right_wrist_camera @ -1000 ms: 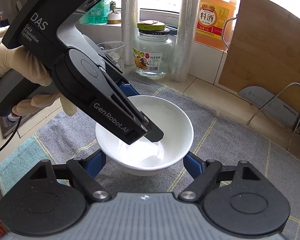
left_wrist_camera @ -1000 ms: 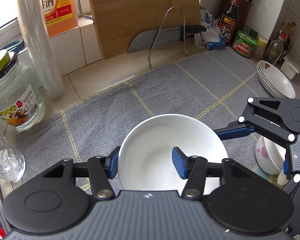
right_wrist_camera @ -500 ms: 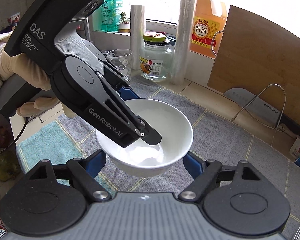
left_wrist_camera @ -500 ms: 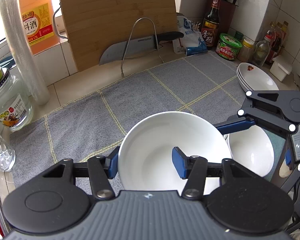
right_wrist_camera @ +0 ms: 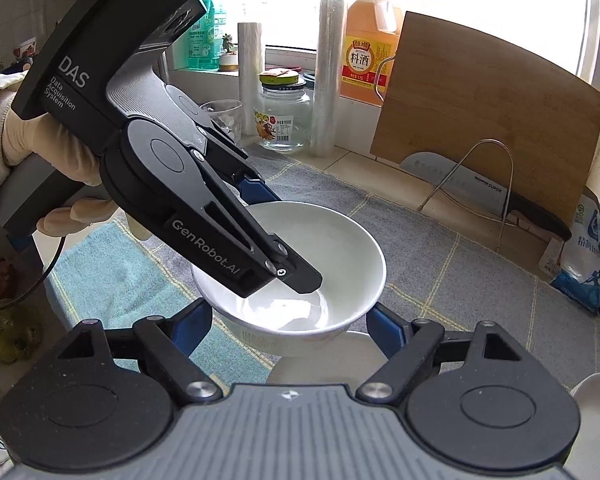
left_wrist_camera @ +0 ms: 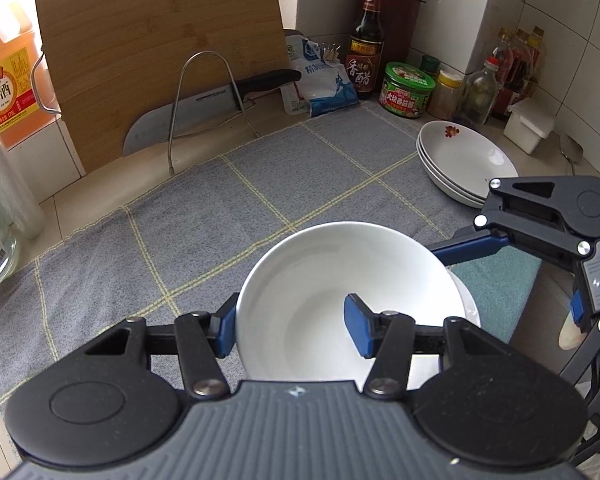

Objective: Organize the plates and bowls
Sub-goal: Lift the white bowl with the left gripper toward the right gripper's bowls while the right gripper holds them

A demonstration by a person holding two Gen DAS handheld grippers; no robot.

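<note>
Bowl (left_wrist_camera: pixel 340 280) is in my two claws, lifted above the grey cloth (left_wrist_camera: pixel 228 208). My left claw (left_wrist_camera: pixel 292 330) pinches its rim, one finger inside and one outside. My right claw (right_wrist_camera: pixel 288 320) holds its sides, half open. Beside the bowl, on the cloth's edge, I see stacked plates (left_wrist_camera: pixel 466 160).

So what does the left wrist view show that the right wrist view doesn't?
Only the left wrist view shows the stack of shallow white plates with a red flower mark, the green-lidded jar and the white lidded box. Only the right wrist view shows the gloved hand holding the left tool, the green soap bottle and the windowsill. Both show the plain white bowl, the wooden cutting board, the kitchen knife and the grey checked mat.
</note>
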